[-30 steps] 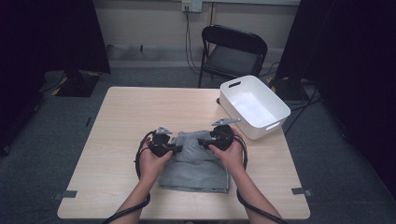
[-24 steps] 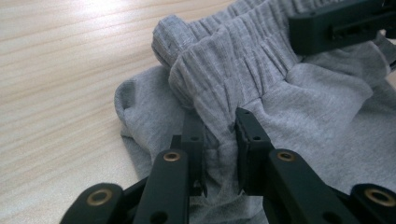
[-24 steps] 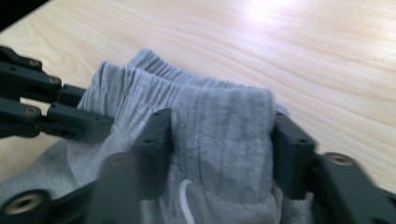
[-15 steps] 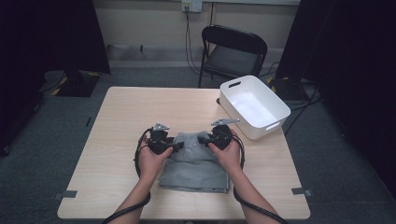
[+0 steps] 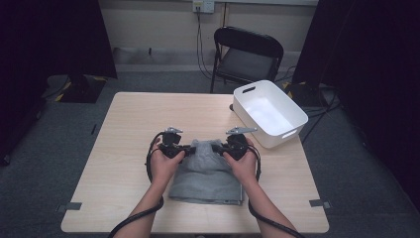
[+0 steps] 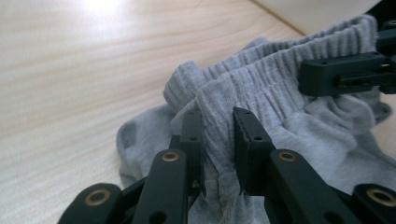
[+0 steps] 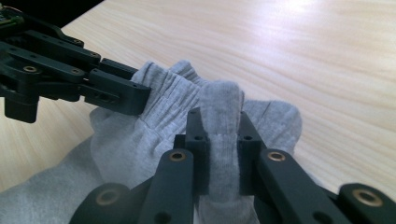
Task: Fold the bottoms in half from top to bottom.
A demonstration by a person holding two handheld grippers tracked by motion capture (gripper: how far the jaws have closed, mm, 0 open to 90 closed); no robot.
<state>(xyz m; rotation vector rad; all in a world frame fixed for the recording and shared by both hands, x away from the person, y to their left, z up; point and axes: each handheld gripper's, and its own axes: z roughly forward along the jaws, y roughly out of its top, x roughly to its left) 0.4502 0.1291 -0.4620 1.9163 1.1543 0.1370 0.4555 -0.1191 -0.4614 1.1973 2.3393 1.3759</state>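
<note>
Left gripper (image 6: 218, 140) and right gripper (image 7: 219, 140) both clamped on the ribbed waistband of the grey shorts (image 5: 205, 173), jaws just closed onto the fabric (band pinched between the pads in each gripper view). Shorts lying on the table (image 5: 124, 148) near the front edge, waistband bunched between the hands, white bin (image 5: 270, 114) well apart at the far right. For a clean lift: keep both grips firm, raise evenly, draw apart only until the band goes taut.
</note>
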